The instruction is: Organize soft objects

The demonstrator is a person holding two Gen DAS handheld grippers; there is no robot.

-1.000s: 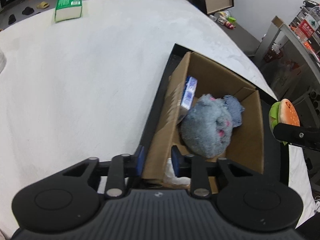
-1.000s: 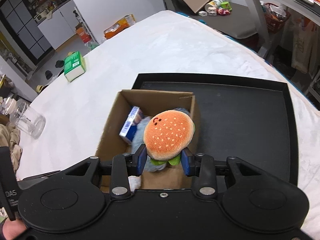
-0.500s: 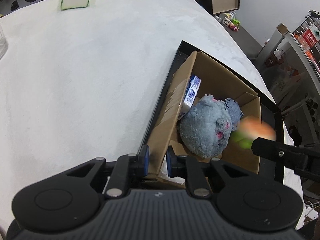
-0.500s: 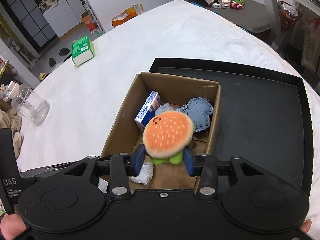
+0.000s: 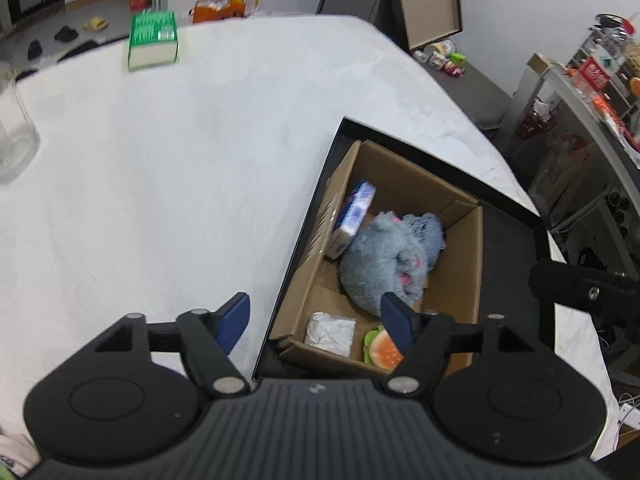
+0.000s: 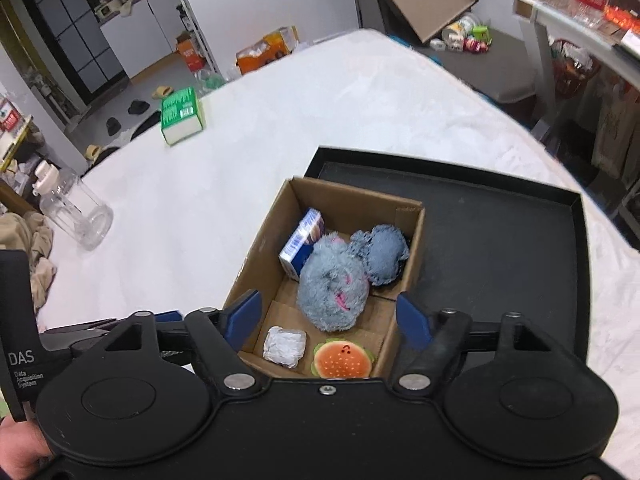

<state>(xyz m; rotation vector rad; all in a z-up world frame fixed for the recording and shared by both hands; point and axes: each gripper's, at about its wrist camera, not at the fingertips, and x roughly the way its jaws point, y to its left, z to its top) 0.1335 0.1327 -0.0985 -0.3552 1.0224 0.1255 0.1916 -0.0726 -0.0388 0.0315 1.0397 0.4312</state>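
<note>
An open cardboard box stands on a black tray on the white table. In its near corner lies the burger plush, orange bun up, beside a crumpled white packet. A grey furry plush, a smaller blue-grey plush and a blue-and-white carton fill the far part. My right gripper hangs above the box, jaws opening, nothing held. My left gripper hovers over the box's near left wall, jaws opening, pads clear of it. The burger plush shows partly behind my left gripper's right finger.
A green carton lies far back on the table. A clear lidded jar lies at the left edge beside bunched beige cloth. The tray's right half is bare. Shelves and clutter stand beyond the table on the right.
The right gripper let go of the burger plush, which dropped into the box's near corner. The left gripper let go of the box wall. Both grippers rose and spread wide.
</note>
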